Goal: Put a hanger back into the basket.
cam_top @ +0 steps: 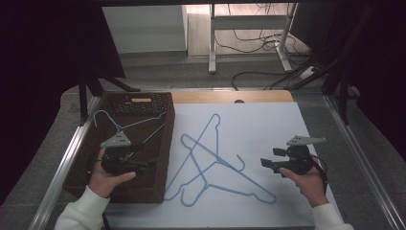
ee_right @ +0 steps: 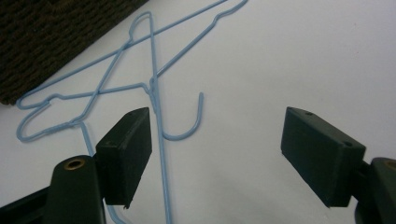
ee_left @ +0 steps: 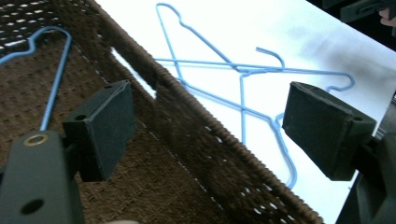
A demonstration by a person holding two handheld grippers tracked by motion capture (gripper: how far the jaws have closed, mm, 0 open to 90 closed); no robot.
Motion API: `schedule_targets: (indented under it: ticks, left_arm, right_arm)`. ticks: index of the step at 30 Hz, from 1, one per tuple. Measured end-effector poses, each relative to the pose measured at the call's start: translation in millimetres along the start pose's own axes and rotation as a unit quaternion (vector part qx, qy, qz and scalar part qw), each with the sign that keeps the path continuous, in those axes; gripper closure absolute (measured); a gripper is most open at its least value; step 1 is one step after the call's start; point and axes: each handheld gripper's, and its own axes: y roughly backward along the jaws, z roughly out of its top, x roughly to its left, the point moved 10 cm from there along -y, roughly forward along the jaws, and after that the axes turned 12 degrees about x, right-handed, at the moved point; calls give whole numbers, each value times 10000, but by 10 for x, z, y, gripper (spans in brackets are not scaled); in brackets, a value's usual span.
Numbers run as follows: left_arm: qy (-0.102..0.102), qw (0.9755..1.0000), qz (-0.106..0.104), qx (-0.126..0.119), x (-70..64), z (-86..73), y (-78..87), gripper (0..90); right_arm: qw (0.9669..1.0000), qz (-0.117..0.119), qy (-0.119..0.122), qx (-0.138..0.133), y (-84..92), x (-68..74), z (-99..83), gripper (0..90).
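Your left gripper [cam_top: 152,163] hung over the brown wicker basket [cam_top: 163,158], jaws spread, nothing between the pads. One blue hanger [cam_top: 125,125] lay inside the basket. Your right gripper [cam_top: 264,163] sat over the white sheet [cam_top: 268,129], jaws also wide and empty, just beside the two crossed blue hangers [cam_top: 215,165] on the sheet.

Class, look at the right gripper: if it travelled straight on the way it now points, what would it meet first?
Probably the hook of a blue wire hanger lying on the white sheet, which sits between the open jaws of the right gripper. Depth is unclear, so it might pass just above the hook.
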Motion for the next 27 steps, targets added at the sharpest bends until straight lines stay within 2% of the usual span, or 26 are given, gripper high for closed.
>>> schedule_targets:
  ticks: [10,19,22,23,24,27]
  left_arm:
    - [-67,10000,27,56,-37,24,-52,159]
    - [-73,9999,66,35,-37,5,-41,162]
    - [-77,9999,104,18,-49,14,-41,158]
    - [-79,9999,120,13,-49,17,-40,153]
    - [-77,9999,133,10,-49,21,-39,153]
    - [-85,9999,132,-4,-55,31,-34,153]
  right_arm:
    - [9994,-173,163,257,-61,69,-66,259]
    - [9978,-79,521,412,-131,287,-44,266]
    - [9959,-44,717,549,-184,399,-62,278]
    - [9939,-2,865,686,-234,501,-84,292]
    - [9939,-2,865,686,-234,501,-84,292]
    - [9880,32,1205,962,-349,682,-121,304]
